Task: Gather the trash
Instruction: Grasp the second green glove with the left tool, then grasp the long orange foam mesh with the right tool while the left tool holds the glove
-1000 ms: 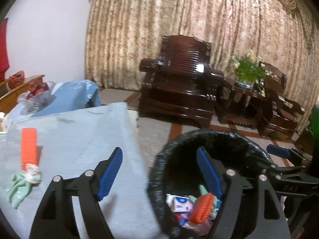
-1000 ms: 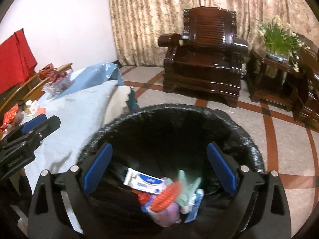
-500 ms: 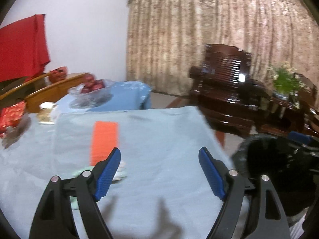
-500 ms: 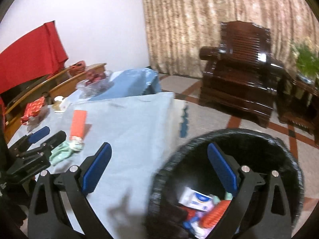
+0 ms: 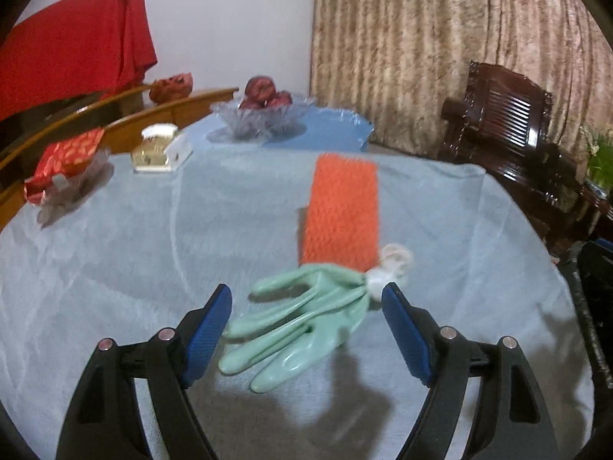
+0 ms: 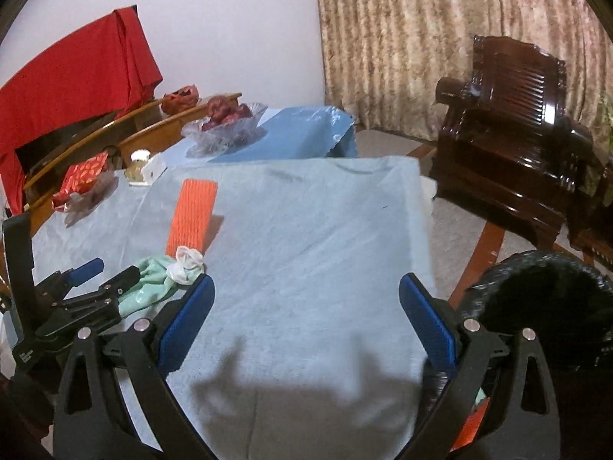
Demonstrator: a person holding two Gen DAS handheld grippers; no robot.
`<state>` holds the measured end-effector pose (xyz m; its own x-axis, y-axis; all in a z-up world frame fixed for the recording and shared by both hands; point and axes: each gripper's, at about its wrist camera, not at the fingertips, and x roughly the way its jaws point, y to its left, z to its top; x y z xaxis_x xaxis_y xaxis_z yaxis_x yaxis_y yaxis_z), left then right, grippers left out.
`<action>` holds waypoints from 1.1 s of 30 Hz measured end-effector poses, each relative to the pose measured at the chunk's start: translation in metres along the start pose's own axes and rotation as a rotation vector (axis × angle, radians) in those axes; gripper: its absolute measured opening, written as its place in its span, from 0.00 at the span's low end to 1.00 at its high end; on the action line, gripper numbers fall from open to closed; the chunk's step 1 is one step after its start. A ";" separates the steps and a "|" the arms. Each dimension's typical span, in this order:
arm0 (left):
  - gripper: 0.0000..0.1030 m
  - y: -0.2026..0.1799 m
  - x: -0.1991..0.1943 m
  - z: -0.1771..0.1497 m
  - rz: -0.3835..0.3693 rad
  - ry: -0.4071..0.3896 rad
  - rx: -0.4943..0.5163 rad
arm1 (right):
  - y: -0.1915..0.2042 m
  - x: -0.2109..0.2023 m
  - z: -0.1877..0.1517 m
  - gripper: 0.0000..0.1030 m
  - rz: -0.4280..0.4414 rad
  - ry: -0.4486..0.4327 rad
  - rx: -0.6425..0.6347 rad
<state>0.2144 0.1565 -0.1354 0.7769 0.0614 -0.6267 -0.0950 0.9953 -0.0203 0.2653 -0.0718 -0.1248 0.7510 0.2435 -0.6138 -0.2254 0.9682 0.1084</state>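
Observation:
A mint green rubber glove [image 5: 302, 322] lies on the light blue tablecloth [image 5: 134, 253], its fingers toward me. A crumpled white wad [image 5: 390, 268] sits at its cuff, and an orange foam net sleeve [image 5: 341, 211] lies just beyond. My left gripper [image 5: 306, 329] is open just above the glove, one blue pad on each side, neither touching it. In the right wrist view the same glove [image 6: 149, 287], wad [image 6: 186, 264] and orange sleeve [image 6: 193, 211] lie at the left, beside the left gripper [image 6: 111, 274]. My right gripper [image 6: 306, 322] is open over bare cloth.
A black-bagged trash bin [image 6: 536, 306] stands off the table's right edge. At the back of the table are a glass bowl of red fruit [image 5: 264, 109], a small jar [image 5: 153, 149] and a red packet [image 5: 65, 161]. A dark wooden armchair [image 6: 513, 145] stands by the curtain.
Both grippers have swung left, away from the trash bin and over the table. The left one has come down over the green glove, which now lies between its open jaws.

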 end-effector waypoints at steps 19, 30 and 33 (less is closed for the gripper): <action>0.32 0.006 0.049 -0.006 -0.018 0.188 -0.026 | 0.016 0.037 -0.008 0.92 0.014 0.060 -0.015; 0.11 0.019 0.008 0.005 -0.106 0.104 -0.119 | 0.039 0.046 0.002 0.92 0.043 0.054 -0.045; 0.11 0.028 -0.006 0.007 -0.112 0.071 -0.133 | 0.047 0.050 0.006 0.92 0.053 0.052 -0.052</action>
<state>0.2109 0.1847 -0.1267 0.7417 -0.0590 -0.6681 -0.0956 0.9766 -0.1924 0.2959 -0.0142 -0.1459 0.7042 0.2895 -0.6483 -0.2970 0.9495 0.1014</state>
